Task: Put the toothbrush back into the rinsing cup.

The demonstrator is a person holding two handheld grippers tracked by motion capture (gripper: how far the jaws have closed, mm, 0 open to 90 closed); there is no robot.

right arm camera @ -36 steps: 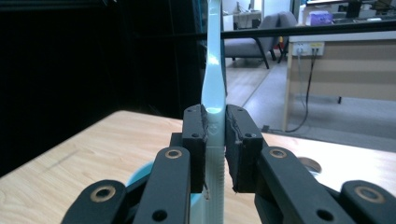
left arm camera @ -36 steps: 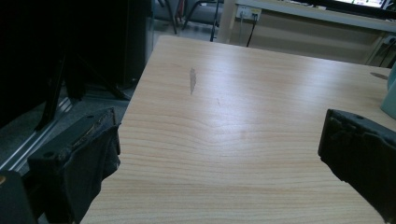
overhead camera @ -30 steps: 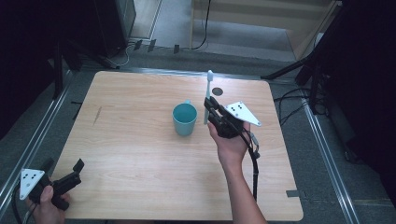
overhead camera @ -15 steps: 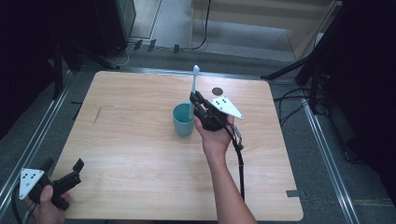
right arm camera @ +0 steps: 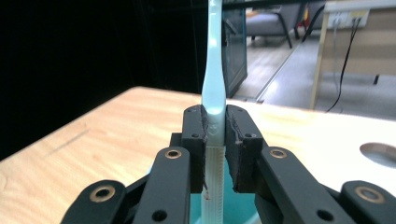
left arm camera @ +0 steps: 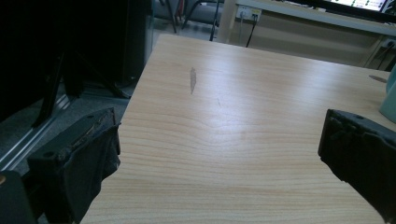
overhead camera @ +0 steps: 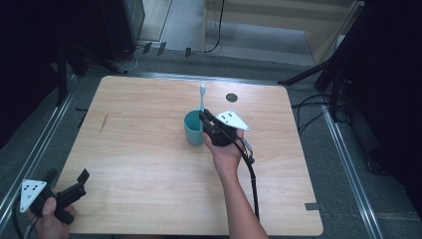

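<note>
Near the middle of the high view, the right gripper [overhead camera: 203, 115] is clamped on a pale blue toothbrush [overhead camera: 202, 97], which stands upright with its head at the top. The lower end of the toothbrush goes down toward the teal cup [overhead camera: 193, 127] that stands on the desk [overhead camera: 149, 149] just left of the gripper; whether the tip touches the cup's floor cannot be told. In the right gripper view, the two black jaws press flat against either side of the toothbrush [right arm camera: 214, 93] handle, at the centre of the frame, with only the handle's width between them, and the ribbed lower part of the handle runs down past the pads into the teal cup [right arm camera: 243, 207] at the bottom edge.

The left gripper [overhead camera: 64, 181] sits at the lower left corner of the high view, held in a hand [overhead camera: 50, 219] at the near edge of the desk, well apart from the cup. In the left gripper view its jaws stand wide apart, one at the lower left and one at the right edge of the frame, with bare wood of the desk [left arm camera: 233, 116] between them and nothing held.
</note>
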